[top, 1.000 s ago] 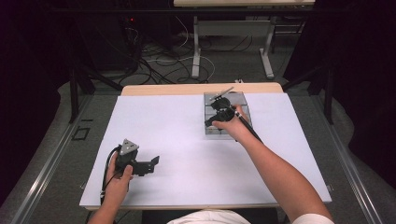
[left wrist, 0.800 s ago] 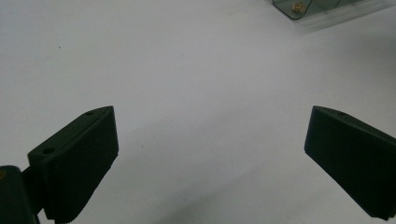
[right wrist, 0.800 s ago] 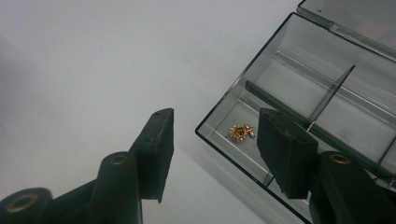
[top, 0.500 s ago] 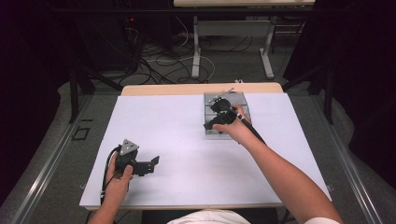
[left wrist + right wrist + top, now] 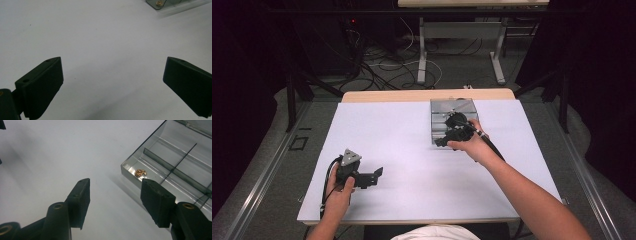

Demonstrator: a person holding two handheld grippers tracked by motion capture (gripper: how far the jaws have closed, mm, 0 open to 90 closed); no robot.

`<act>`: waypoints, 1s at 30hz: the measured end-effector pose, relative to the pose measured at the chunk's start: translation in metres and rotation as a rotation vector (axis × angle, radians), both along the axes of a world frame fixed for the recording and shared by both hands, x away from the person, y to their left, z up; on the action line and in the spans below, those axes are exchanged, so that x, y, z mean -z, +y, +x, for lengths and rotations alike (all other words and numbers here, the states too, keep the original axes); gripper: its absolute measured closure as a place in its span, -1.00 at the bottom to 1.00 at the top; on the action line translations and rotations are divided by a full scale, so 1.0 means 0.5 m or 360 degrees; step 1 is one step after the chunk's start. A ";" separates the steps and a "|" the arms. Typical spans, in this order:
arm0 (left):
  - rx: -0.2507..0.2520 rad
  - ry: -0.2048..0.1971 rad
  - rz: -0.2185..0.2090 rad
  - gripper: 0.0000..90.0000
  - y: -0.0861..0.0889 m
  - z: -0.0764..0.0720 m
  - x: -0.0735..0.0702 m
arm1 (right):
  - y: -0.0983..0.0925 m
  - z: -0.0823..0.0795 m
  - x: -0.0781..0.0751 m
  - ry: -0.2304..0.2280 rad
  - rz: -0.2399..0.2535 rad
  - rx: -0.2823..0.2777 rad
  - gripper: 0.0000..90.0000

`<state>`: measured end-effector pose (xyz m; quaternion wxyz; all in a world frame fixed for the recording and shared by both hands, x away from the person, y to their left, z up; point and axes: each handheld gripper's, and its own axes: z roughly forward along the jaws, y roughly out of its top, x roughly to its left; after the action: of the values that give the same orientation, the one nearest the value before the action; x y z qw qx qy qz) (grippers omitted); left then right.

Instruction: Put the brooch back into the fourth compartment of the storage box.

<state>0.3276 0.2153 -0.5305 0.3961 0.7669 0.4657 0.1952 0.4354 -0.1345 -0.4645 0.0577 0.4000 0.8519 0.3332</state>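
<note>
At the left of the high view, the left gripper (image 5: pixel 374 176) rests low over the white surface (image 5: pixel 412 150), held in the person's left hand (image 5: pixel 339 187) near the front edge. Its jaws point toward the middle of the surface and stand wide apart, with nothing between them. In the left gripper view the two black jaws frame bare white surface, and a corner of the clear plastic box (image 5: pixel 172 5) sits far off at the top right, well apart from them.

Further right, toward the back of the surface, the clear plastic box (image 5: pixel 439 107) lies flat with its lid off or folded back; which one is hard to tell from above. Thin walls divide it into compartments. In the right gripper view a small heap of brass-coloured bits (image 5: pixel 140 172), perhaps tiny nuts or inserts, lies in the corner compartment nearest the camera.

The right gripper (image 5: pixel 441 142) hovers at the near edge of the box, held in the right hand (image 5: pixel 469 145), whose forearm runs off to the bottom right. Its jaws have just been opening and now stand partly apart, with nothing gripped between them. In its own view one jaw hangs over bare surface and the other over the near wall of the box, just beside the heap.
</note>
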 end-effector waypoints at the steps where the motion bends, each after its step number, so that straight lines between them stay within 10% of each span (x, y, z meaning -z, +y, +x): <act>1: 0.0002 0.0001 0.0001 -0.93 0.000 0.000 0.000 | -0.003 -0.004 0.001 0.0004 0.0001 0.0005 -0.10; 30: -0.0014 0.0000 -0.0012 -0.93 0.004 0.001 0.000 | -0.107 -0.094 0.018 -0.0143 0.0003 0.0165 -0.67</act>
<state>0.3279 0.2174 -0.5305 0.3981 0.7634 0.4698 0.1951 0.3884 -0.1878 -0.4736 0.1126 0.4282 0.8262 0.3482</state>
